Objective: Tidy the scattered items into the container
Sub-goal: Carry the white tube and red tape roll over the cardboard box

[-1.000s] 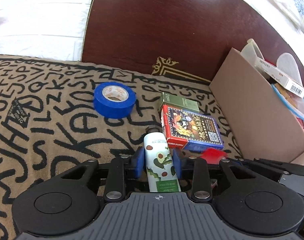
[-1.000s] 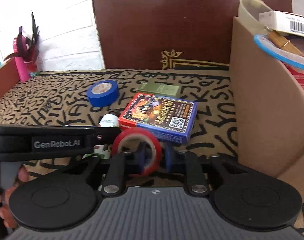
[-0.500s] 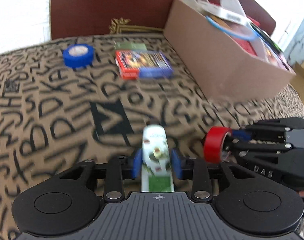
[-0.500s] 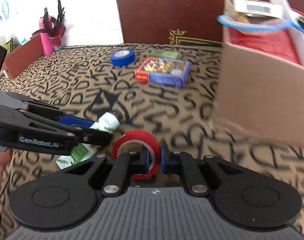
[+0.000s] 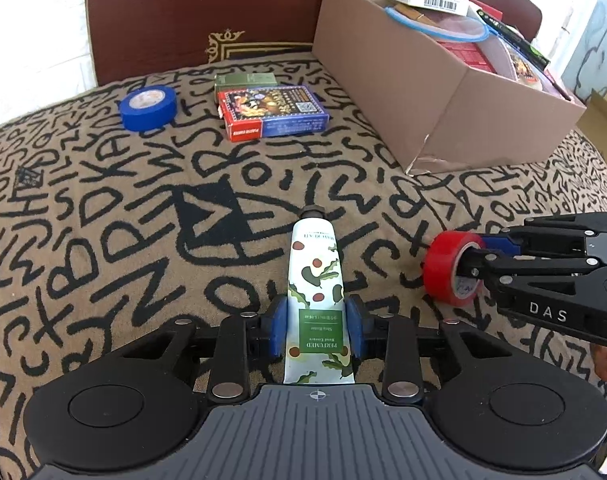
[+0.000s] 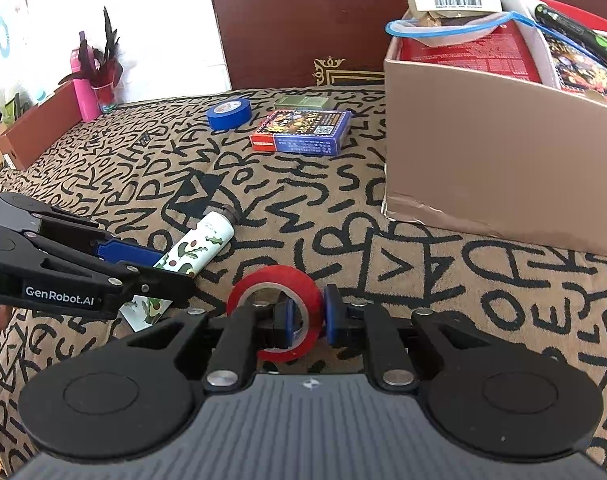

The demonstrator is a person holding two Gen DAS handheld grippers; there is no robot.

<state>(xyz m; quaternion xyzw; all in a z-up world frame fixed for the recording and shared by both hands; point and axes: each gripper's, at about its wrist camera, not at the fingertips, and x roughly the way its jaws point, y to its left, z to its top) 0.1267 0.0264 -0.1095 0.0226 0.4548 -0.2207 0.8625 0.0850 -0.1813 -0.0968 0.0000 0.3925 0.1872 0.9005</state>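
Observation:
My left gripper [image 5: 314,328] is shut on a white hand cream tube [image 5: 314,280] with a leaf print, held above the patterned cloth; it also shows in the right wrist view [image 6: 195,250]. My right gripper [image 6: 308,316] is shut on a red tape roll [image 6: 277,312], one finger through its hole; the roll also shows in the left wrist view [image 5: 449,272]. The cardboard box [image 5: 435,92], full of several items, stands at the back right. A blue tape roll [image 5: 148,107], a card deck box [image 5: 271,117] and a green box [image 5: 245,79] lie on the cloth further back.
A dark wooden headboard [image 5: 207,8] rises behind the cloth. In the right wrist view a pink bottle [image 6: 83,84] and a brown tray edge [image 6: 39,128] stand at the far left. The cardboard box wall [image 6: 503,168] is close on the right.
Both grippers have pulled back and up from the items with the tube and red tape in them. The box and remaining items now lie further away.

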